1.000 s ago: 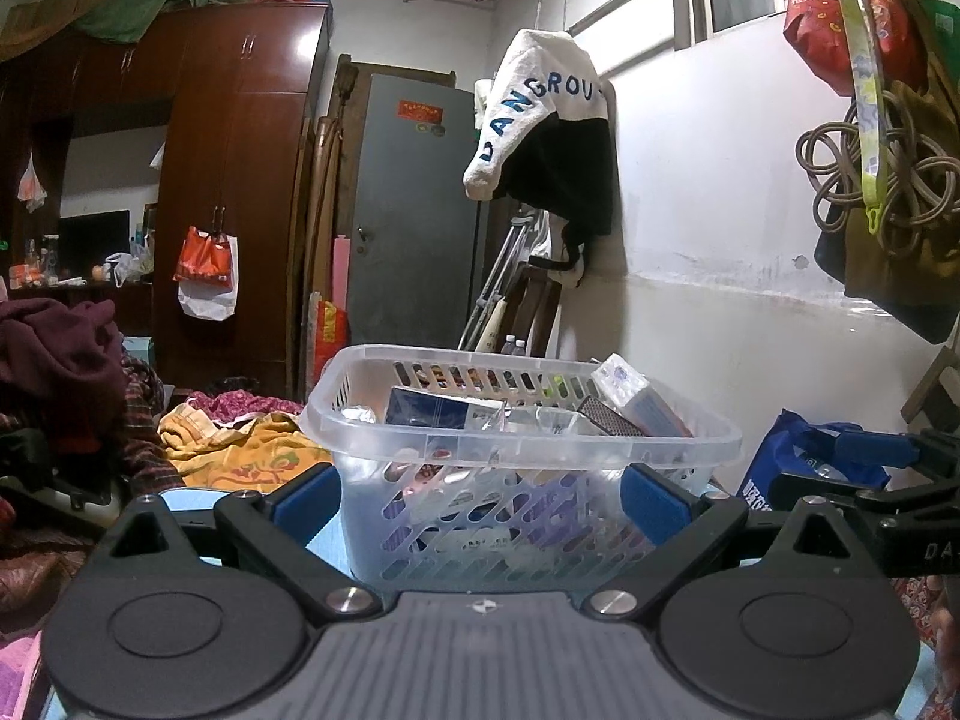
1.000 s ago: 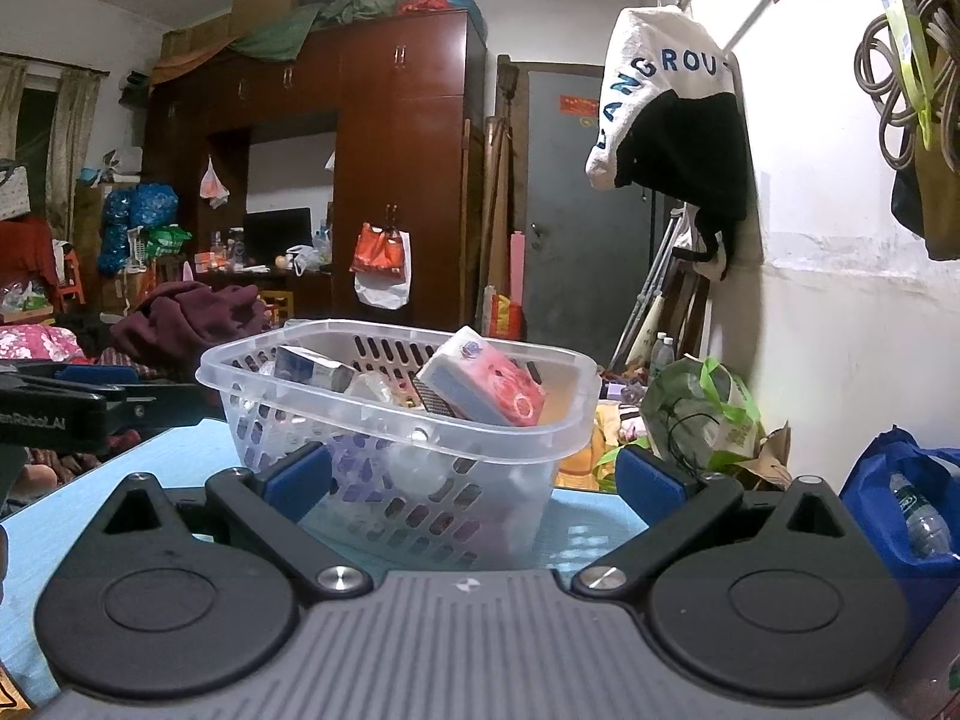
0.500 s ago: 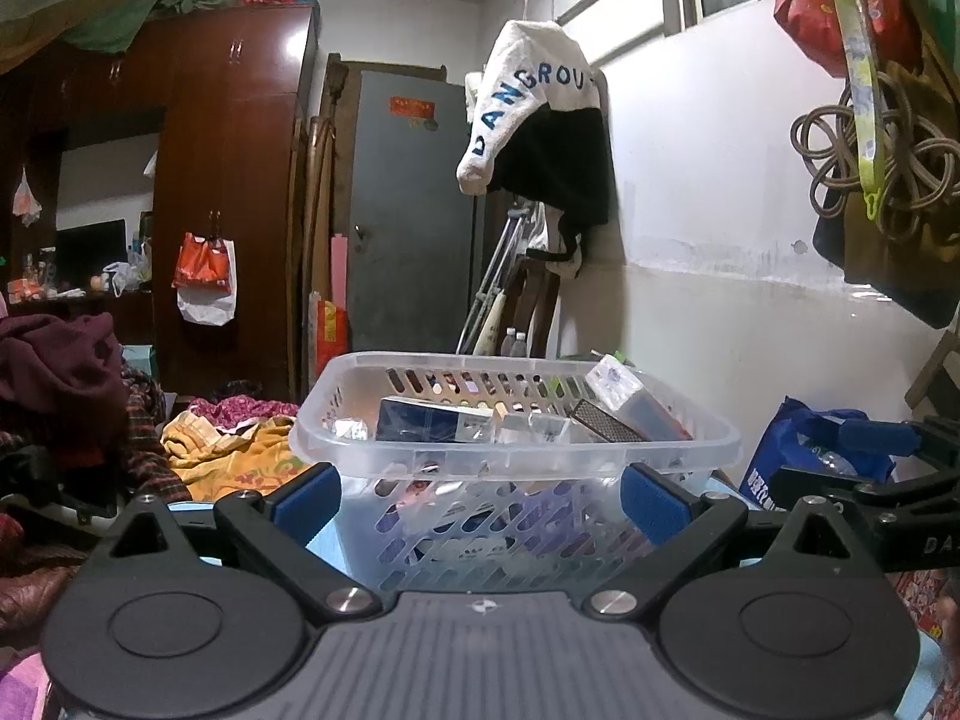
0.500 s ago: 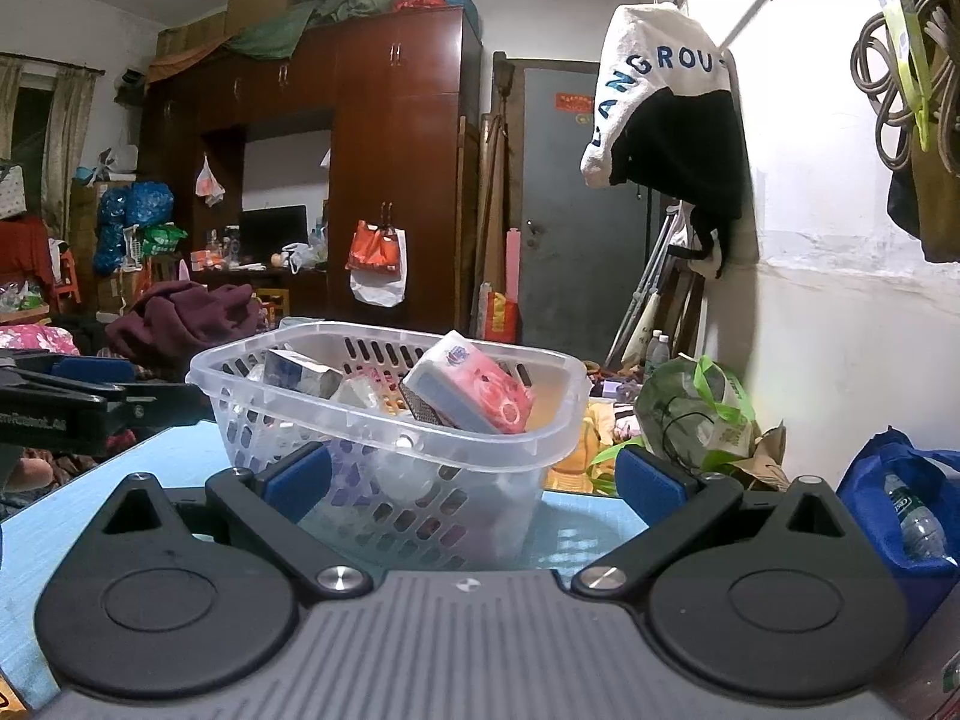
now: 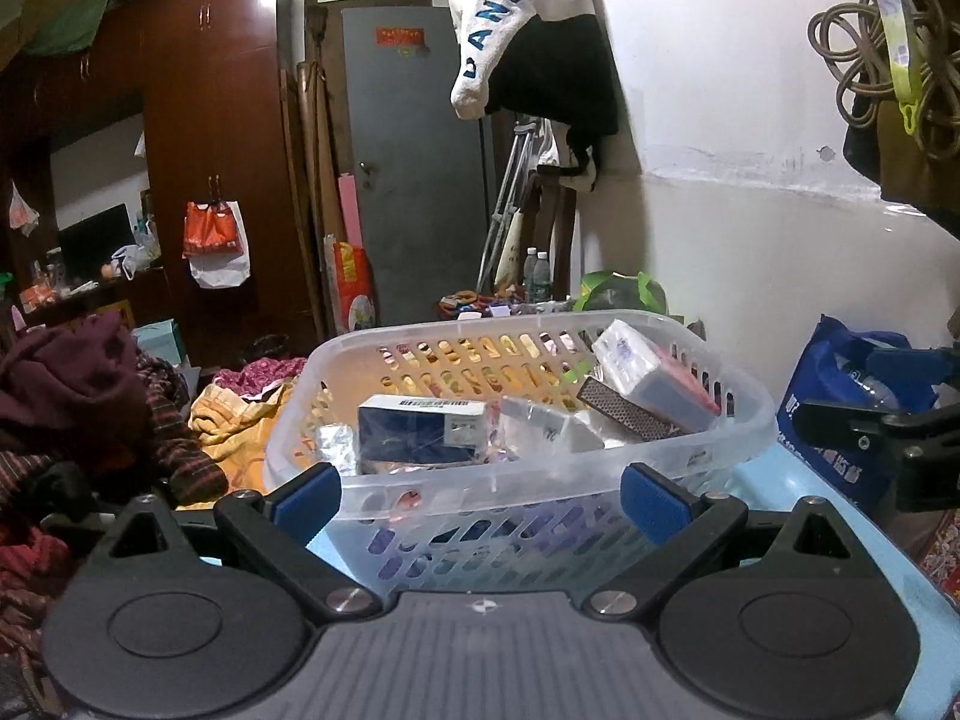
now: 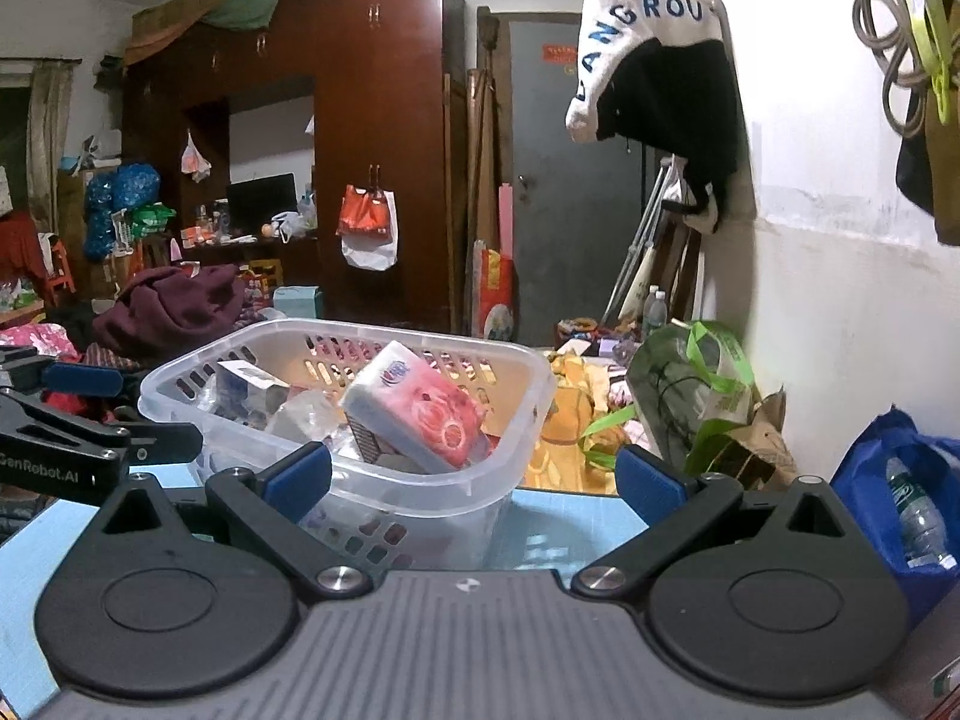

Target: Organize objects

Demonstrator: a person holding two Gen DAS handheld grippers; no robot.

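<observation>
A clear plastic basket [image 5: 600,468] stands on the light blue table [image 5: 774,480]. It holds a blue and white box [image 5: 420,426], a pink tissue pack [image 5: 648,372], a dark flat box [image 5: 630,414] and foil packs. My left gripper [image 5: 480,501] is open and empty just in front of the basket. My right gripper [image 6: 474,477] is open and empty, with the basket [image 6: 420,495] ahead to its left; the tissue pack [image 6: 420,414] leans inside. Each gripper shows at the edge of the other's view.
A white wall with a hung hooded top [image 5: 528,30] is on the right. A blue bag [image 6: 900,498] with a bottle and a green bag [image 6: 696,396] sit by the wall. Clothes [image 5: 72,396] pile up left. A wardrobe [image 6: 384,138] and a grey door [image 5: 414,162] stand behind.
Both views have risen and tilted down, so I now see into the basket from higher. The basket and its contents have stayed put. Both grippers remain open.
</observation>
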